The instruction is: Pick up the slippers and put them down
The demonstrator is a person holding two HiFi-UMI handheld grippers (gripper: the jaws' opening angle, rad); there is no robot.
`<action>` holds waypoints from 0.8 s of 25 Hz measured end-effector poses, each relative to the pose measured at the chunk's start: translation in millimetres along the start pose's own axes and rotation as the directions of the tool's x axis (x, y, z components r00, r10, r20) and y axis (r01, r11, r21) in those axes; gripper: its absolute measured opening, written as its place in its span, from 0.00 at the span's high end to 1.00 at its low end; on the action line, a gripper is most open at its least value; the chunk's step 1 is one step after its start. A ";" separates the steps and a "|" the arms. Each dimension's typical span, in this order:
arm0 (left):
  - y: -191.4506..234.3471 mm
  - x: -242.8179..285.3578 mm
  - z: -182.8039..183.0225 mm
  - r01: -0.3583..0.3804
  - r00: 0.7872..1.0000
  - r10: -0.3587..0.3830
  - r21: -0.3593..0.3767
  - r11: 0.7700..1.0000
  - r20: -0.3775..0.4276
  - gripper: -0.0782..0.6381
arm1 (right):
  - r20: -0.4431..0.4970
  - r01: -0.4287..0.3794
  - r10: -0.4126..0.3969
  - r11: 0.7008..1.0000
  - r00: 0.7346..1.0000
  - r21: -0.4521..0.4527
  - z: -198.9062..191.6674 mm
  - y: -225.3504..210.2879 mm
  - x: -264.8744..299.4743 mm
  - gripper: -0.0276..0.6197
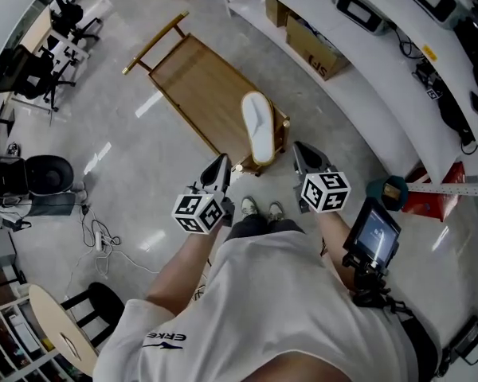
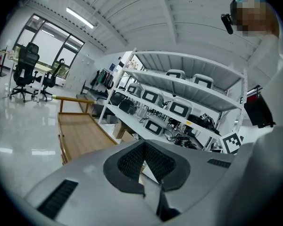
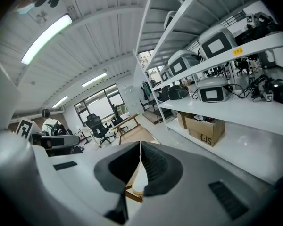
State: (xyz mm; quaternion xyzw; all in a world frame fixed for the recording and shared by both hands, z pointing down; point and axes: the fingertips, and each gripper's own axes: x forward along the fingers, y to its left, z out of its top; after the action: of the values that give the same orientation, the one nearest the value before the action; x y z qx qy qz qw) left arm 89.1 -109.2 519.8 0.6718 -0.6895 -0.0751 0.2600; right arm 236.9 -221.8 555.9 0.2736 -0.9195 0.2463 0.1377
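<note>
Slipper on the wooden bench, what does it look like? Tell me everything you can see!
The slipper is one creamy-white, long oval shape with a faint grey curved line across it. It looks soft, though its material is hard to tell. It lies flat at the near end of the wooden bench, right by the edge. Only the bench touches it. The left hand-held gripper and right hand-held gripper are short of it, jaws shut.

Right gripper [image 3: 140,145], jaws together; shelves [image 3: 226,109] beyond
</note>
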 end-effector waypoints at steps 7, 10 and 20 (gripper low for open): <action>28.4 26.4 -25.2 -0.015 0.996 0.013 -0.020 1.000 -0.083 0.89 | -0.087 0.003 0.004 0.997 0.996 0.075 -36.7 -18.8 37.3 0.95; 39.5 33.4 -38.4 -0.020 0.992 0.016 -0.030 0.999 -0.122 0.89 | -0.116 0.001 0.013 0.993 0.993 0.115 -54.4 -24.3 52.4 0.95; 60.9 56.5 -70.4 -0.022 0.977 0.011 -0.045 0.999 -0.215 0.89 | -0.187 -0.057 0.114 0.957 0.976 0.284 -107.0 -37.5 96.2 0.66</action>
State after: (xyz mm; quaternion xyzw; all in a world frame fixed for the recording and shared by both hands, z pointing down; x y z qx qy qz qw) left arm 69.5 -141.1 622.0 0.6639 -0.6611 -0.0164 0.3492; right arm 192.9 -234.5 697.4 0.2236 -0.8683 0.4048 0.1796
